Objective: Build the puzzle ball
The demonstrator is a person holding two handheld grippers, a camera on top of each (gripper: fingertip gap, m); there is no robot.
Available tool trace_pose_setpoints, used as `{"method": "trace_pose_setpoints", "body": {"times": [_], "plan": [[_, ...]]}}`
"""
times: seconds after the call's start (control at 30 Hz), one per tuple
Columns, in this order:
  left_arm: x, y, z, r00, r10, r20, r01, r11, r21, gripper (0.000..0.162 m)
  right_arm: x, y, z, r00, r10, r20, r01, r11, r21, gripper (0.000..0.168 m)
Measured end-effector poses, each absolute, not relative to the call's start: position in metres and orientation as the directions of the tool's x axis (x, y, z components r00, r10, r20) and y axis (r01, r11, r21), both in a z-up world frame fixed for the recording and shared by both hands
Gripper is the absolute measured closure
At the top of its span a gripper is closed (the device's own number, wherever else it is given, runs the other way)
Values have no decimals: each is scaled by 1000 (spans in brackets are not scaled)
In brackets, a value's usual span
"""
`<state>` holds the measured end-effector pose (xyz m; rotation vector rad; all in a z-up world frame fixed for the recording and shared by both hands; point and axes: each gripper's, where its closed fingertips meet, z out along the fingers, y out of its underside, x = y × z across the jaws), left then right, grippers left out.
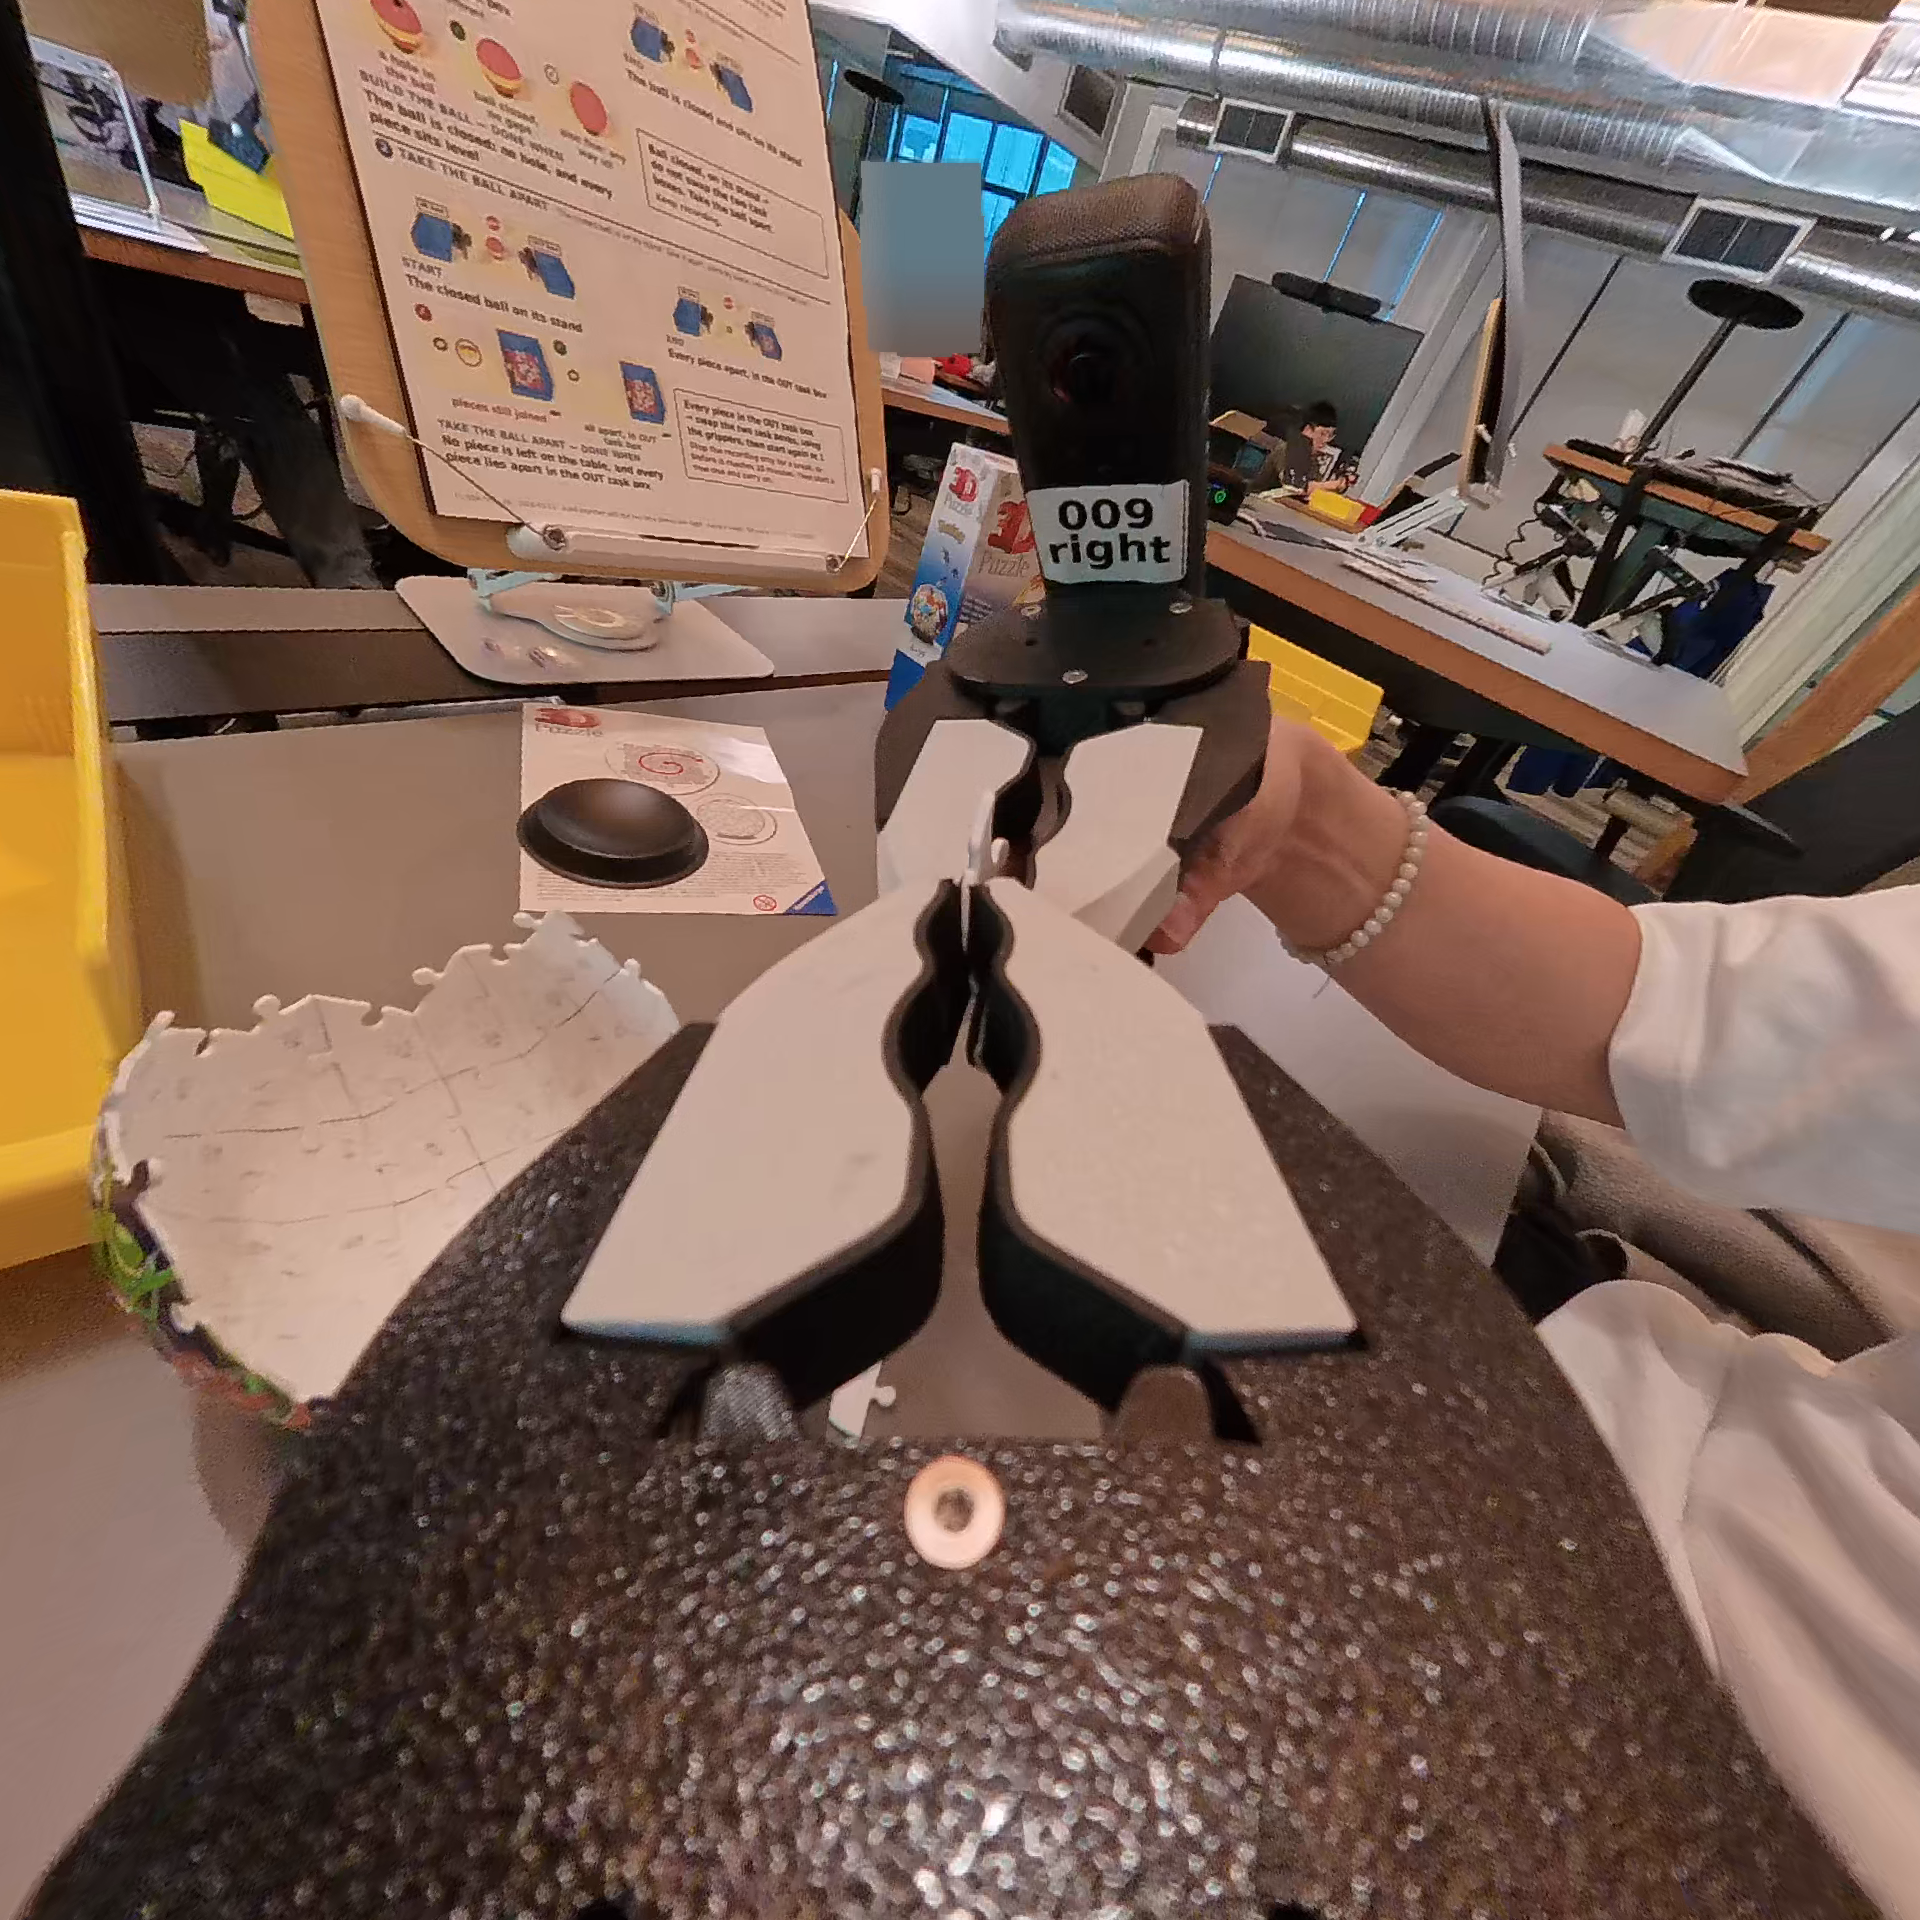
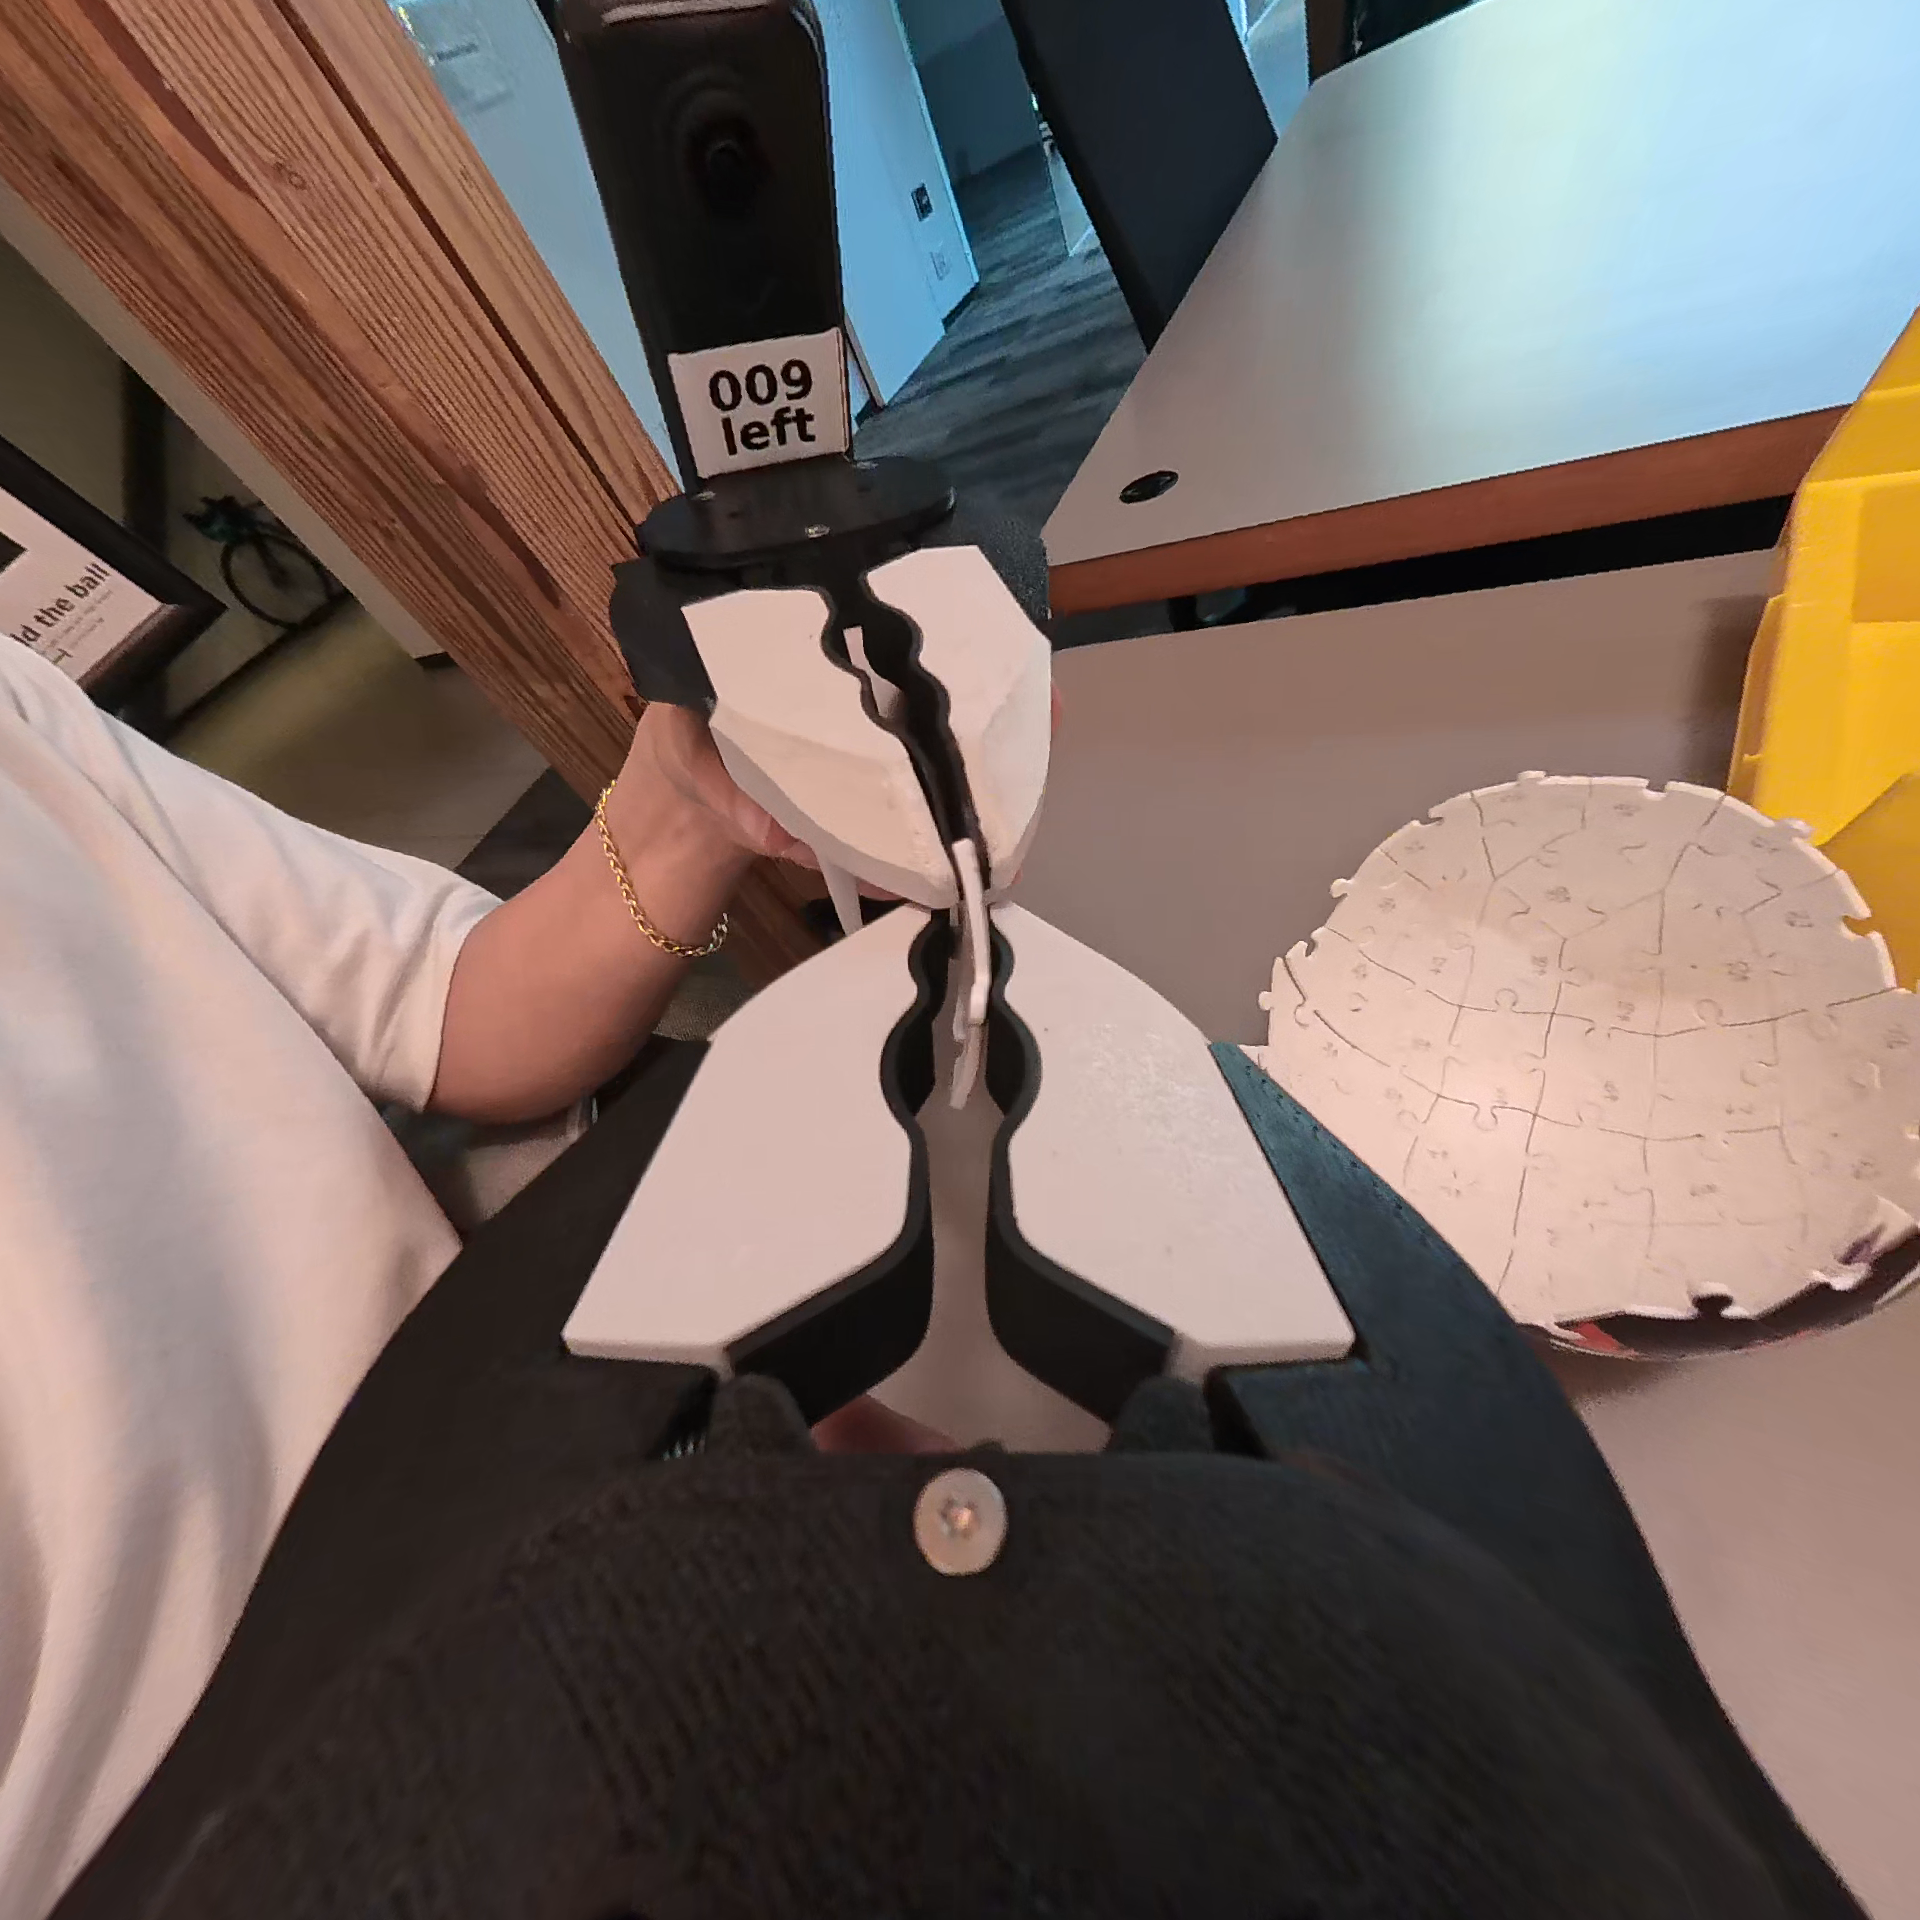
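Observation:
My two grippers meet tip to tip above the table. My left gripper (image 1: 971, 904) is shut on a thin white puzzle piece (image 1: 971, 982) seen edge-on. My right gripper (image 2: 961, 930) is shut on a white puzzle piece (image 2: 971, 997), also edge-on. The right gripper (image 1: 995, 854) faces me in the left wrist view, and the left gripper (image 2: 977, 878) faces me in the right wrist view. The pieces touch at the tips; I cannot tell whether they are joined. The half-built ball shell (image 1: 343, 1122) lies open side up to the left, and also shows in the right wrist view (image 2: 1621, 1039).
A black ball stand (image 1: 613, 831) sits on a leaflet (image 1: 675, 821) behind the shell. A yellow bin (image 1: 42, 831) stands at the left edge (image 2: 1849, 623). An instruction sheet (image 1: 603, 260) on an easel and the puzzle box (image 1: 966, 561) stand at the back. A loose white piece (image 1: 862, 1397) lies below my left gripper. Only a small space, under 4 cm, lies between the two pairs of fingers.

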<state>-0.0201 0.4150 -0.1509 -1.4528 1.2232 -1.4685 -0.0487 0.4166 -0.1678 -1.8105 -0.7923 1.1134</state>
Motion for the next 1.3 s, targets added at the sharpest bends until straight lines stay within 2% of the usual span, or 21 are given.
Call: {"method": "trace_pose_setpoints", "body": {"times": [0.23,0.33,0.47,0.57,0.63,0.7,0.83,0.9,1.0,1.13,1.3], "plan": [[-22,416,-154,-97,-951,294,-133,-280,-951,161,-49,416,-171,405,848,-341,144,-427,-893,161],[-23,415,-156,-101,-955,280,-152,-263,-953,160,-47,416,-177,416,862,-289,227,-406,-885,166],[-25,421,-149,-83,-953,290,-98,-281,-955,160,-50,423,-171,410,857,-312,202,-419,-885,166],[-33,440,-141,12,-957,291,-16,-291,-956,159,-38,436,-175,457,842,-288,239,-428,-872,166],[-45,462,-138,111,-938,330,49,-326,-944,151,-18,455,-184,537,816,-213,312,-427,-849,166],[-56,488,-147,243,-895,375,68,-370,-927,132,5,479,-193,617,781,-92,403,-414,-816,166],[-67,524,-188,469,-794,388,2,-438,-899,103,20,514,-208,586,801,125,613,-337,-714,166],[-65,530,-207,510,-767,389,-40,-473,-880,97,15,527,-217,537,832,139,670,-320,-670,166],[-56,533,-237,549,-731,406,-97,-538,-837,83,10,545,-226,501,861,87,677,-327,-659,166],[-44,534,-262,584,-696,417,-116,-580,-806,80,16,560,-242,475,879,44,690,-341,-639,166],[-34,534,-278,609,-679,410,-123,-592,-796,96,17,565,-250,461,887,24,680,-336,-652,166]]}}
